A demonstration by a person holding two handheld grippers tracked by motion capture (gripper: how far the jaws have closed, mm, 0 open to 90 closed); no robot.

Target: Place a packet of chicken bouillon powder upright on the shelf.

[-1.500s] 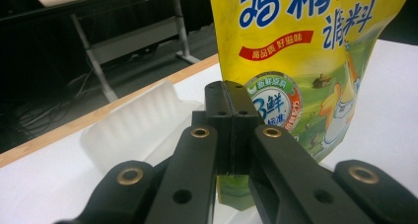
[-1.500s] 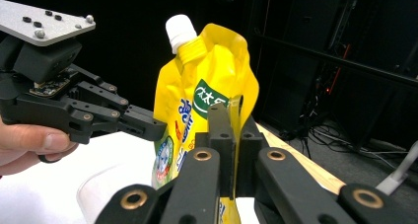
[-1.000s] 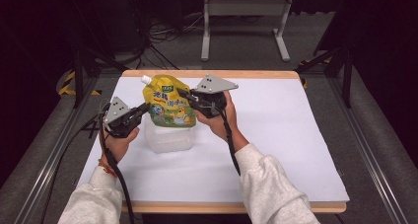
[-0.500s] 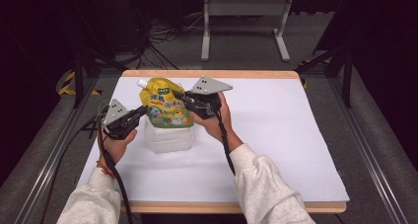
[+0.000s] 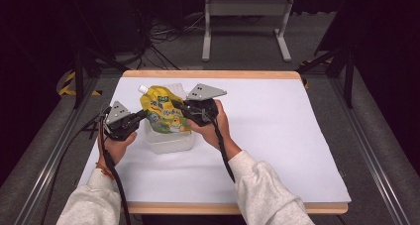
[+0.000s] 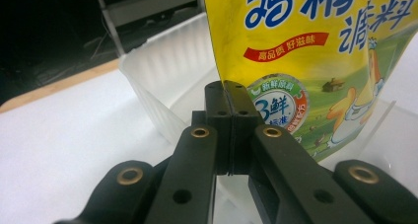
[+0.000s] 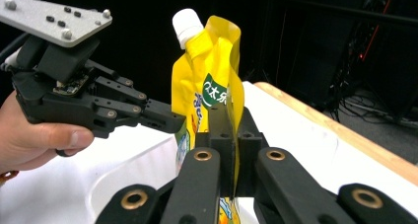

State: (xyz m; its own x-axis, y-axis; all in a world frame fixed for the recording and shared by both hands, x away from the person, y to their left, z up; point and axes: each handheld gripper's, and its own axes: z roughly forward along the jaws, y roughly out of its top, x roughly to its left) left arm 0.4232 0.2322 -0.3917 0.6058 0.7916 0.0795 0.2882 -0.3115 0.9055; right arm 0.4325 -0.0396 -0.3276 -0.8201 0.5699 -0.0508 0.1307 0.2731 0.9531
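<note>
The yellow printed spouted stand-up pouch with a white screw cap (image 5: 163, 111) is held upright over the clear plastic tub (image 5: 168, 141), its lower edge at or just inside the tub's rim. It is judged a soft, flexible laminate, glossy and likely slippery, with contents that sag toward the bottom; the flat side seams look like the stiffest and safest parts to pinch, the spout neck being the other firm spot. The left gripper (image 6: 227, 103) is closed on the pouch's side seam low down, with the jaws pressed together on the edge. The right gripper (image 7: 227, 135) is clamped on the opposite seam, which folds slightly around the jaws. In the right gripper view the other gripper is seen beyond, gripping the far edge. The tub sits on the white-covered counter (image 5: 277, 136), left of its centre. If one pinch is loosened, the pouch is judged likely to fold or swing.
</note>
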